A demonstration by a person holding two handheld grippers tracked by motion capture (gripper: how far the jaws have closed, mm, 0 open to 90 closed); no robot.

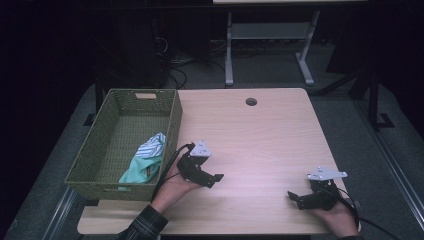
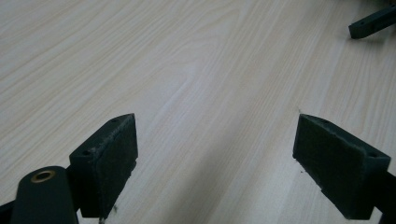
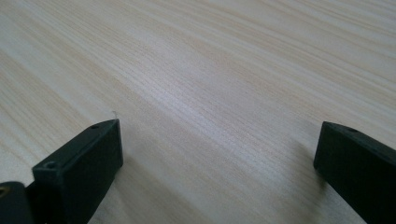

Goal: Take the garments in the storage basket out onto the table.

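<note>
My left gripper [image 1: 214, 179] rests low over the light wooden table [image 1: 260, 135], just right of the green woven basket [image 1: 107, 145]. Its jaws stand wide apart with bare wood between them, and so it is open [image 2: 215, 154]. My right gripper [image 1: 295, 197] sits near the table's front right corner, pointing left, also open over bare wood [image 3: 217, 158]. A tip of the right gripper [image 2: 371, 23] shows far off in the left gripper view. Inside the basket lies a teal cloth [image 1: 142, 170] with a striped white and blue piece [image 1: 152, 145] on top.
The basket takes up the table's left side and overhangs its left edge. A round cable hole [image 1: 251, 101] is near the table's far edge. Beyond the table stand another desk's white legs [image 1: 229, 50] and cables on the dark floor.
</note>
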